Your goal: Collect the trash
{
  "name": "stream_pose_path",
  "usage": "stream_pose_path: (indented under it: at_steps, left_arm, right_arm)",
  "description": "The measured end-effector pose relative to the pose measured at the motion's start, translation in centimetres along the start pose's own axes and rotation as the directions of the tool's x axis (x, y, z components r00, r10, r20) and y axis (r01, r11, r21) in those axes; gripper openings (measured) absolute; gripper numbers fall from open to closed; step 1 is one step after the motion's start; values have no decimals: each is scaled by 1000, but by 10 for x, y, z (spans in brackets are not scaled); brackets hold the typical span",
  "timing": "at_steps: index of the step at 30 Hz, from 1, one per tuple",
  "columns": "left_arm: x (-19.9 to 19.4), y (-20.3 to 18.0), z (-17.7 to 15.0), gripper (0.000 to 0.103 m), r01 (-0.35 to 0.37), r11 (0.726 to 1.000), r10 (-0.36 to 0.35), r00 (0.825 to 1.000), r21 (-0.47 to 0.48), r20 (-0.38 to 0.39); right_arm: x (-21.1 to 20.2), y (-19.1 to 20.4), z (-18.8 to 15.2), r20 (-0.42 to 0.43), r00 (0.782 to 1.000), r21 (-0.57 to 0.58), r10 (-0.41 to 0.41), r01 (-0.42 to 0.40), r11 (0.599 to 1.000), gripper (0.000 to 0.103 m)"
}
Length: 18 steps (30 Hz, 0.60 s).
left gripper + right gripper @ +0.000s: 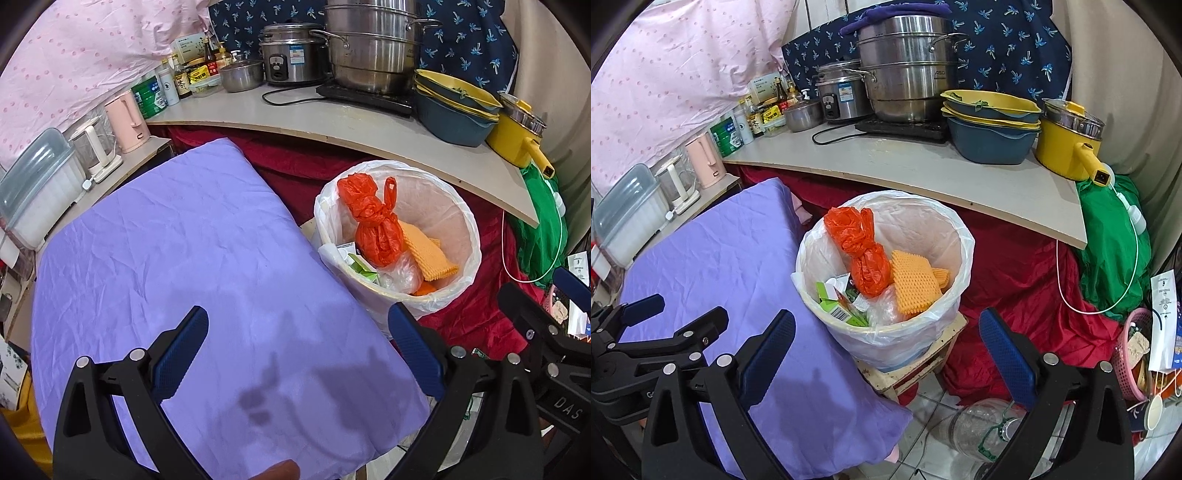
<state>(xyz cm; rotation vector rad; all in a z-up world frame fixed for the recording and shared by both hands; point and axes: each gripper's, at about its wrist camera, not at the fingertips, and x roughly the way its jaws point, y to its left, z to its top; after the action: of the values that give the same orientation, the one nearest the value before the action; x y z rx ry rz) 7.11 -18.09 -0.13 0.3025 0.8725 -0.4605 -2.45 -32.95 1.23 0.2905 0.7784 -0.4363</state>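
Observation:
A round bin with a white liner (466, 218) (964, 236) stands on a small wooden stool (916, 369) beside the purple-covered table (177, 258) (713, 258). In it lie a knotted orange plastic bag (373, 225) (864, 258), a yellow ridged pad (424, 254) (914, 284), a green carton (838, 306) and clear plastic. My left gripper (299, 347) is open and empty above the table's near part. My right gripper (886, 350) is open and empty in front of the bin. The left gripper also shows at the left of the right wrist view (676, 314).
A counter (295, 114) (886, 162) behind holds steel pots, a rice cooker, stacked bowls, a yellow pot, bottles. A clear plastic bottle (979, 424) lies on the tiled floor. Red cloth (1015, 280), a green bag (1108, 251) and a pink basket (1134, 350) are at the right.

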Motion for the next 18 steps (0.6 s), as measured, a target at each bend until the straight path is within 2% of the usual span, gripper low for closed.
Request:
stream_pose_path:
  at_steps: [18]
  left_arm:
    - [1,6,4,93,7,999,-7,1000,-44,-4]
  right_arm:
    - [2,-2,5,24,1000,-4,-1,1,1000,96]
